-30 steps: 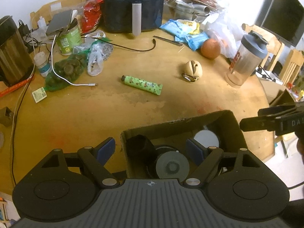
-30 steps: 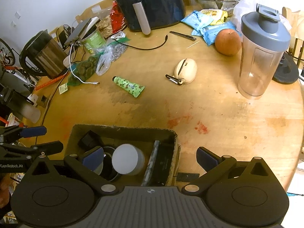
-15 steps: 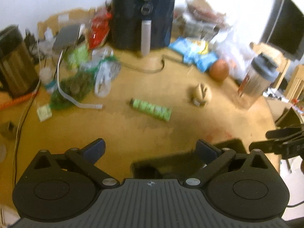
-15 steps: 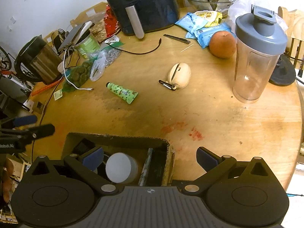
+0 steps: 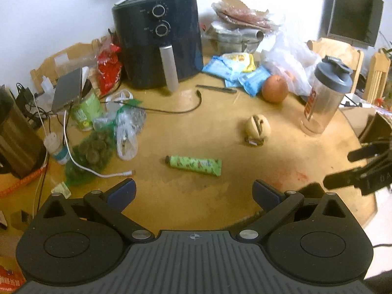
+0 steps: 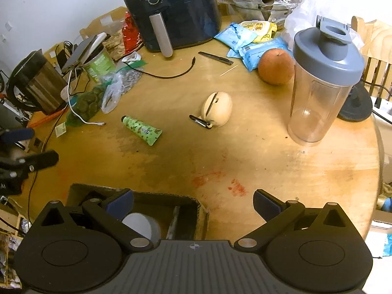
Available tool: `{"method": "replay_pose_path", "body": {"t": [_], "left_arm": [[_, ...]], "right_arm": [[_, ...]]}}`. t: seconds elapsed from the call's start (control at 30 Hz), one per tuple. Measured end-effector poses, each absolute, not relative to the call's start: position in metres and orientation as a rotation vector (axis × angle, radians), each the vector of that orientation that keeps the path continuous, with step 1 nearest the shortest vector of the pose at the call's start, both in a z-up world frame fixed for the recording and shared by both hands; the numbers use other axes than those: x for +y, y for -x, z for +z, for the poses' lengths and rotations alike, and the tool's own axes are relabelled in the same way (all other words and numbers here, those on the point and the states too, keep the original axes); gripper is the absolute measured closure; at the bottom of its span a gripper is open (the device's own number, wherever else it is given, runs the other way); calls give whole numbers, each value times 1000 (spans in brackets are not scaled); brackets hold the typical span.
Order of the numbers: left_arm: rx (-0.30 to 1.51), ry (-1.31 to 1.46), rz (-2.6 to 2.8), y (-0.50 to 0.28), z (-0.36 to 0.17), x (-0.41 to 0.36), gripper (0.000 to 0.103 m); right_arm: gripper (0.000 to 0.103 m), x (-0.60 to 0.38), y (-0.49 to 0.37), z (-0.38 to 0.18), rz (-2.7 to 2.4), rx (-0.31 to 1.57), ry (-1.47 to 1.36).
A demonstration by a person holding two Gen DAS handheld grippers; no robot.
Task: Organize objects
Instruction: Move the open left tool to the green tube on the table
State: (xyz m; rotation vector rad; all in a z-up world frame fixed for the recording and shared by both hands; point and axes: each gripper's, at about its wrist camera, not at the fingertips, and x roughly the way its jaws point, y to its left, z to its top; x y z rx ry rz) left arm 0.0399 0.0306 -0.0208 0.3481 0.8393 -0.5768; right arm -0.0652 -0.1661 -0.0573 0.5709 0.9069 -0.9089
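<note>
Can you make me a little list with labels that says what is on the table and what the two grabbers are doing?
table: round wooden table, cluttered at the back
box: cardboard box at the near edge, white round lid inside
loose things: green tube, beige case, orange fruit, shaker bottle
back: black air fryer
left gripper: jaws just opened wide, nothing between them
right gripper: jaws open, holding nothing, above the box

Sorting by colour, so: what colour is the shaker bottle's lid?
Grey, on the clear shaker bottle; the right wrist view shows it best.
</note>
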Motion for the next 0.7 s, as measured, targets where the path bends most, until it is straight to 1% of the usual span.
{"method": "replay_pose_path", "body": {"t": [0.3, 0.7], "left_arm": [[827, -400, -558, -60, -28, 20, 0], [889, -412, -528, -95, -48, 10, 0]], "right_arm": [[0, -173, 60, -60, -988, 907, -587], [0, -185, 61, -64, -1127, 892, -668]]}}
